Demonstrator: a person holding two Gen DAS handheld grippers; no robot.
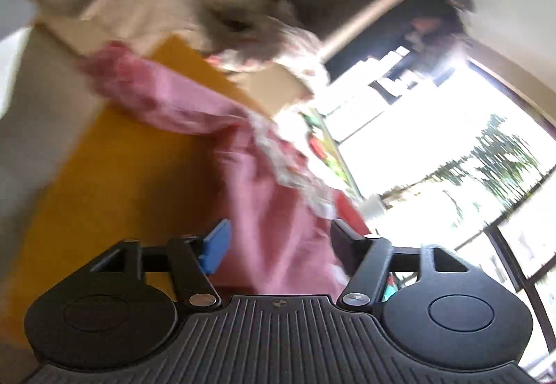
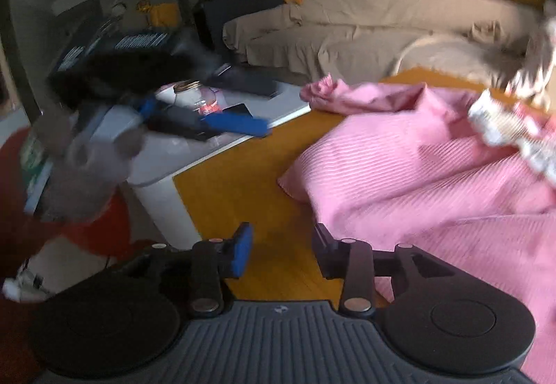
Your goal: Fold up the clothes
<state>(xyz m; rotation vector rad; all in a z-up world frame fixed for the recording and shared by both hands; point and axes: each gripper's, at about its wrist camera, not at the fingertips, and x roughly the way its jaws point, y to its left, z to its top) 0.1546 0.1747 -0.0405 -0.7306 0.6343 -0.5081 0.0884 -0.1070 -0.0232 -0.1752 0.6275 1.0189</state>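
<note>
2 grippers — left gripper (image 1: 274, 246), right gripper (image 2: 282, 252) — jaws wide, holding nothing; pink garment (image 2: 434, 182) lies rumpled on the orange surface (image 2: 243, 182) — needs gripping.

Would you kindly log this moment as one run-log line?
stage: pre-grasp | left gripper: open, pink garment between fingers | right gripper: open, beside garment | surface: yellow table

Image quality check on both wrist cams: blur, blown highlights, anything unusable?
Left wrist: heavy motion blur on the pink garment, the window blown out white, strong fisheye bending; only the left gripper is sharp. Right wrist: dimmer and evenly lit, garment ribbing readable, blur mostly at the left edge; right gripper sharp, open.
</note>
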